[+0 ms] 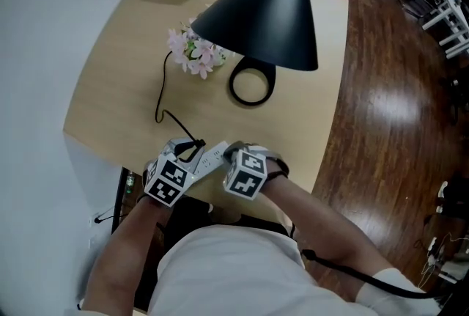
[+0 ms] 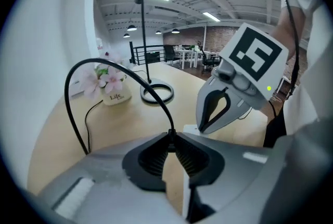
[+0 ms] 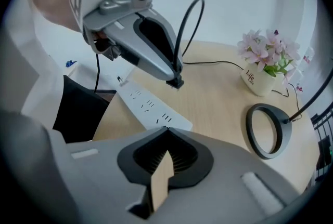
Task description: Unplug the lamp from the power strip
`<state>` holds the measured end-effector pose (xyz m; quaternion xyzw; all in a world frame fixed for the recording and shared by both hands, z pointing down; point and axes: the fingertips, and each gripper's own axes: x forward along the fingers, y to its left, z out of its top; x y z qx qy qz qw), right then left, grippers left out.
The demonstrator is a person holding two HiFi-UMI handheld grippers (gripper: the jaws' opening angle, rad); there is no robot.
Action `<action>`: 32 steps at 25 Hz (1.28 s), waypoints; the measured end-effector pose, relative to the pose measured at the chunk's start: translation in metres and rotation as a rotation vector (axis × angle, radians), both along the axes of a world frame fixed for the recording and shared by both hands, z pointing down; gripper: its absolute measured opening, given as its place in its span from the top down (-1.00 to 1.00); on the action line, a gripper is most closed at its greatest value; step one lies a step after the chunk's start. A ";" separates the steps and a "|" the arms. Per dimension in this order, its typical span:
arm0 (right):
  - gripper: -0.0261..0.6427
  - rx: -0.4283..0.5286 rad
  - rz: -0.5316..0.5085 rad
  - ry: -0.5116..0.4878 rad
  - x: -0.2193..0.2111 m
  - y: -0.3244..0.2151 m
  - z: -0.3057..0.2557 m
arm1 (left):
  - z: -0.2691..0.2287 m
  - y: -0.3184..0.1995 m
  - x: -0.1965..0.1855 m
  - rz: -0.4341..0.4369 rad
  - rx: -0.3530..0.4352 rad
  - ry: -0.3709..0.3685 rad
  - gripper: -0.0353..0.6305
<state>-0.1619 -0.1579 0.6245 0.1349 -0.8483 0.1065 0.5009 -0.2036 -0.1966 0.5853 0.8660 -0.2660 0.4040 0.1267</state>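
Plug (image 3: 176,82): pinched at the tips of my left claw (image 2: 171,139), which is clenched on it. It looks lifted just clear of the sockets, though I can't be sure the pins are fully out.
Cord (image 2: 66,94): loops up and over from the left claw's tips, then trails across the desk (image 1: 110,87) toward the flower pot (image 3: 257,81) and lamp (image 1: 271,6), ahead of both claws.
Power strip (image 3: 148,106): lies just in front of and below my right claw (image 3: 166,132), along the near desk edge.
Right claw: jaws pressed together with nothing between them. The tip rests on the strip's near end, apparently to hold it down.
Risk, strip: if the pins still bite, my pull drags the strip along, since a closed tip only presses on it. It could slide off the edge.
Risk, cord: the stiff loop may twist the plug out of my narrow pinch, or sweep the flower pot over.
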 end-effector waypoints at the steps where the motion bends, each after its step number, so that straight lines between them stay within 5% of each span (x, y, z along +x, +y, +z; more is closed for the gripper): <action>1: 0.92 0.002 0.000 -0.002 0.000 -0.001 0.000 | 0.004 -0.002 -0.008 -0.020 -0.016 0.000 0.73; 8: 0.92 0.003 -0.008 0.010 0.001 0.001 0.002 | 0.038 -0.006 -0.022 -0.086 -0.119 -0.008 0.72; 15: 0.92 0.030 -0.015 0.019 0.001 0.001 0.003 | 0.046 -0.008 -0.019 -0.090 -0.118 -0.027 0.71; 18: 0.92 0.035 -0.016 0.005 0.001 0.002 0.003 | 0.047 -0.003 -0.020 -0.093 -0.122 -0.039 0.42; 21: 0.92 0.052 -0.011 -0.024 0.002 0.002 0.001 | 0.039 0.001 -0.025 -0.117 -0.103 -0.041 0.39; 32: 0.92 0.148 0.012 -0.238 0.017 0.017 -0.030 | -0.055 0.071 -0.062 -0.461 0.048 0.114 0.41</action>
